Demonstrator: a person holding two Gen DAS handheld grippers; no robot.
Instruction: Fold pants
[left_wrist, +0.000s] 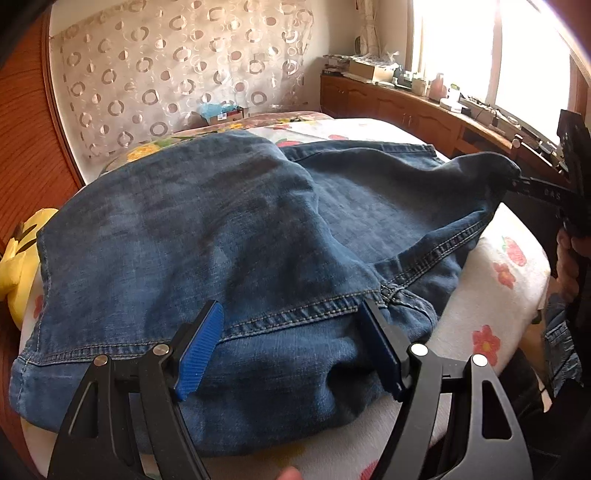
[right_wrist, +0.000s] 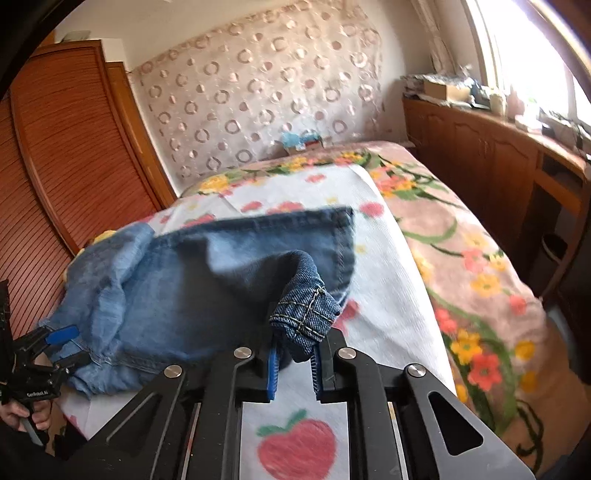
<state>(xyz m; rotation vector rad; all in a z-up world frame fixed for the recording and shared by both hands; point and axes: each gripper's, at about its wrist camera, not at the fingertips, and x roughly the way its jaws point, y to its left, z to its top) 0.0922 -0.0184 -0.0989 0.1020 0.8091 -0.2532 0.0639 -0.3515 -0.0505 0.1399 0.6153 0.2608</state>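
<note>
The right gripper (right_wrist: 294, 363) has its jaws clamped on a bunched hem of the jeans (left_wrist: 229, 236), lifting that corner off the bed (right_wrist: 388, 295), while the left gripper (left_wrist: 291, 347) hangs with jaws wide apart over a stitched seam near the garment's near edge, pinching nothing. The denim lies spread and rumpled across the floral sheet, one layer apparently lapped over another, so the fold looks barely begun, with most of it left. The left wrist view shows the cloth pulled taut toward the right tool; the right wrist view alone shows the gripped hem itself.
</note>
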